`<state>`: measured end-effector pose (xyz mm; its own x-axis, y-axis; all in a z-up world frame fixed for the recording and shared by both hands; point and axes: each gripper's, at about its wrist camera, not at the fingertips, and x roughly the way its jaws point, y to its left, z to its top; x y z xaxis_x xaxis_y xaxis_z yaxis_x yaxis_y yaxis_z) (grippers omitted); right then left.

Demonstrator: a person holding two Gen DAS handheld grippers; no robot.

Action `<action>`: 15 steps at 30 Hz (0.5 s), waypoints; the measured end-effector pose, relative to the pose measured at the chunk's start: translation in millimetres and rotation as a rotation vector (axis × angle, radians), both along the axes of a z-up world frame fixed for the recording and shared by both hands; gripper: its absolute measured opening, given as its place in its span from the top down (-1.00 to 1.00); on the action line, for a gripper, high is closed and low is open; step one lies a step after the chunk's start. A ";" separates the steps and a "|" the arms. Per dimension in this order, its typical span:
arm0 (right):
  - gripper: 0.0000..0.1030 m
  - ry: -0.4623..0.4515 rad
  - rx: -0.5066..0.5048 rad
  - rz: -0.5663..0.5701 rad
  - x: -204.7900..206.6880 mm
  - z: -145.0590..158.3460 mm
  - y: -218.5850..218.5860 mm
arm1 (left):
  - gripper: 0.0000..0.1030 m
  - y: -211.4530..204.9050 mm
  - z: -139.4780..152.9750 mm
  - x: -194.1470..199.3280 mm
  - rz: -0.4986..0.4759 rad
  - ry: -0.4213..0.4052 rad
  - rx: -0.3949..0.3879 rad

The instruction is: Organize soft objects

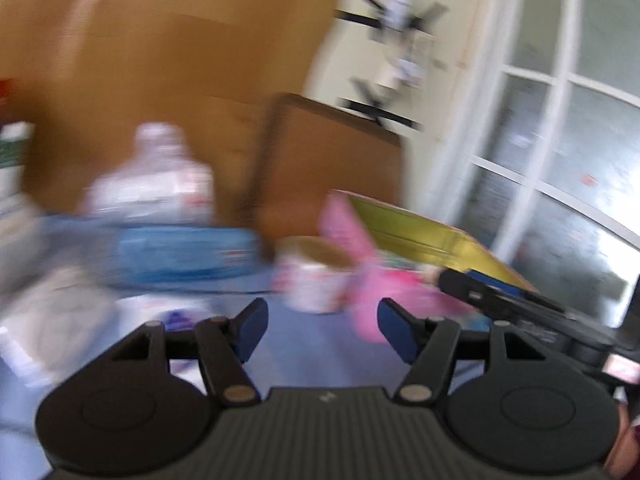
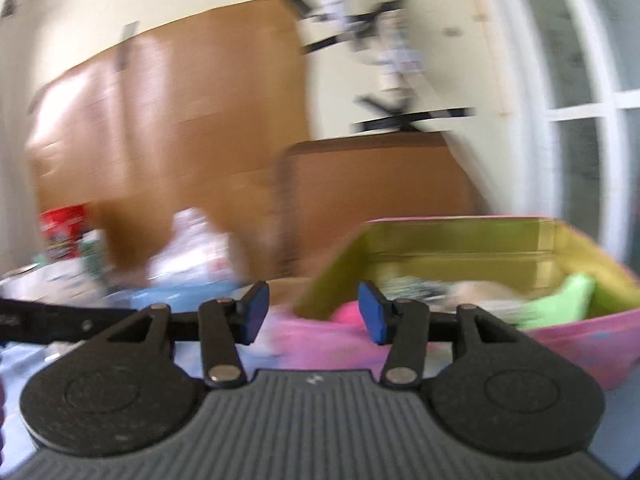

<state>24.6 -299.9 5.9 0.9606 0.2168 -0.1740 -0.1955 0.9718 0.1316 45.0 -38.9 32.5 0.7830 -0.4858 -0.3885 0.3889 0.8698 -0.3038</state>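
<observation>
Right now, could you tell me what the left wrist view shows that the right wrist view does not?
Only the left wrist view shows a paper cup standing beside a pink cloth, and the right gripper reaching in from the right. Only the right wrist view shows the inside of the storage box, with a green cloth lying in it, and a red can far left. Both show the box, a big plastic bottle, brown cardboard and open, empty jaws; both are blurred.

left gripper [image 1: 322, 330]: matte black ribbed body | two round black discs | blue pads on black linkage fingers [image 1: 250, 330] | silver pivot screws | right gripper [image 2: 314, 312]: same build, blue pads, small pale mark above the ribbed body
</observation>
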 end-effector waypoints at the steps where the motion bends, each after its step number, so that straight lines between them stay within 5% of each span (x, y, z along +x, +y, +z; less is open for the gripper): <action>1: -0.03 0.013 -0.014 0.045 0.0 -0.5 13.8 | -0.21 17.3 -3.7 -2.6 0.041 0.008 -0.006; 8: -0.03 0.160 -0.055 0.298 20.5 -7.2 99.2 | -0.21 124.2 -30.5 -20.8 0.343 0.032 -0.023; 11: -0.03 0.195 -0.068 0.407 41.6 -2.1 140.0 | -0.21 149.6 -35.8 -20.0 0.344 0.048 -0.194; 15: -0.03 0.342 -0.002 0.482 109.9 7.9 187.7 | -0.21 154.1 -37.8 -17.0 0.327 0.054 -0.229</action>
